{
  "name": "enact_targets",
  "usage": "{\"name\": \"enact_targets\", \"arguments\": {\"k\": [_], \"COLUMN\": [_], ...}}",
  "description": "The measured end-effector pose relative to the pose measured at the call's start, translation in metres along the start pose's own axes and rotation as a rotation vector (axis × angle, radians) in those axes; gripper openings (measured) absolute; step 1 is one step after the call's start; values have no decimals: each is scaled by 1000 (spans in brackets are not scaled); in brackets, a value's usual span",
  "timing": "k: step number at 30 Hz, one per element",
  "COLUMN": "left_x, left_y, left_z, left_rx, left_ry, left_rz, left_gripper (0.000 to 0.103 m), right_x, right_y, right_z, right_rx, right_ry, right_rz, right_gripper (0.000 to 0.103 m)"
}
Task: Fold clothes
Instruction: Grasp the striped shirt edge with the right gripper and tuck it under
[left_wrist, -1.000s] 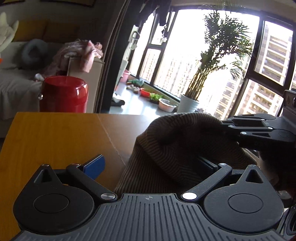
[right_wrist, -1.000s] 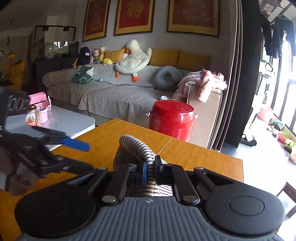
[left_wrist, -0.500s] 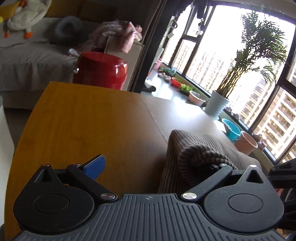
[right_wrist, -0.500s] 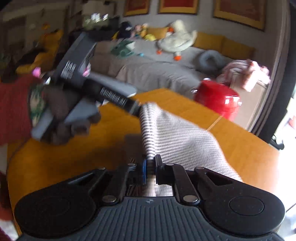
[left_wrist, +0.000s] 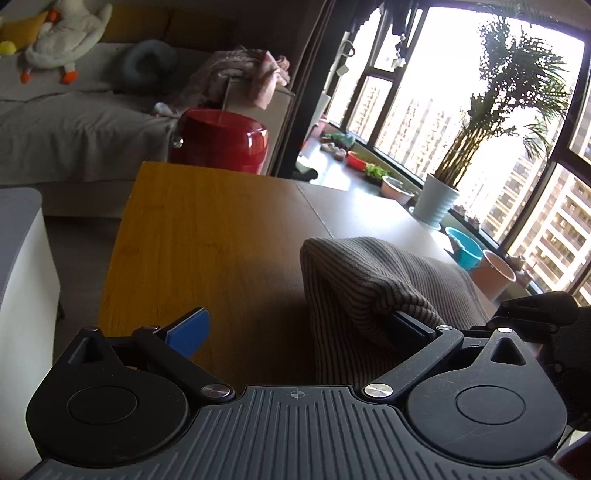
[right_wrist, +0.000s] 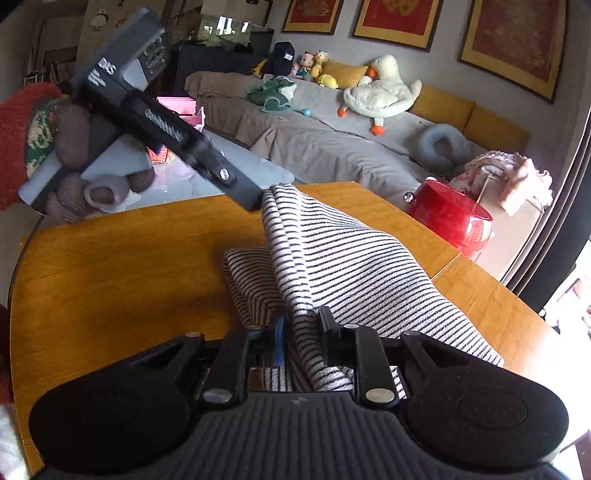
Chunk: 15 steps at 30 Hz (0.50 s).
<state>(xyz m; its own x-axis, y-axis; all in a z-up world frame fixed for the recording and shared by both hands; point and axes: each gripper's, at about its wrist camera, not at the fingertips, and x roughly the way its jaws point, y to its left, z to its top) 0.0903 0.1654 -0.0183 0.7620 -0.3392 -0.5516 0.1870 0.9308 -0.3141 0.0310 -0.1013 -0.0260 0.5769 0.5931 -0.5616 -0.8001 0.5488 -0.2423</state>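
A black-and-white striped garment (right_wrist: 351, 273) lies partly folded on the wooden table (right_wrist: 122, 266). My right gripper (right_wrist: 301, 328) is shut on its near edge and holds that edge up. My left gripper (left_wrist: 295, 328) is open wide: the blue-padded left finger (left_wrist: 188, 328) is bare, and the right finger (left_wrist: 413, 325) is tucked inside a fold of the garment (left_wrist: 369, 284), propping it up. In the right wrist view the left gripper's body (right_wrist: 166, 129) reaches the far raised corner of the garment.
A red stool (left_wrist: 221, 140) stands past the table's far edge, a grey sofa (right_wrist: 332, 147) with plush toys behind it. A white side table (left_wrist: 22, 277) stands on the left. Potted plants (left_wrist: 439, 206) and bowls line the window on the right.
The garment has been brought down from a raised bundle onto the table, spread between both grippers. My left gripper tilted downward; my right gripper stays shut on the edge.
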Motion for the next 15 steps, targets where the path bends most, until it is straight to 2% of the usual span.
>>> {"name": "enact_targets", "arguments": {"k": [5,8,11,15], "left_x": [-27,-18,6,41], "left_y": [0,-18,-40,-49], "left_z": [12,17,8,-22], "left_rx": [-122,-119,-56,-33], "left_ry": [-89,-99,-36,112], "left_rz": [-78,-137,-170,-125], "left_gripper": [103,103,103,96], "right_x": [-8,-10,-17,-44], "right_y": [5,6,-2,-39], "right_z": [-4,-4,-3,2], "right_rx": [11,36,79,241], "right_ry": [-6,-7,0,-13], "right_rz": [-10,-10,15,129], "right_gripper": [22,24,25,34]}}
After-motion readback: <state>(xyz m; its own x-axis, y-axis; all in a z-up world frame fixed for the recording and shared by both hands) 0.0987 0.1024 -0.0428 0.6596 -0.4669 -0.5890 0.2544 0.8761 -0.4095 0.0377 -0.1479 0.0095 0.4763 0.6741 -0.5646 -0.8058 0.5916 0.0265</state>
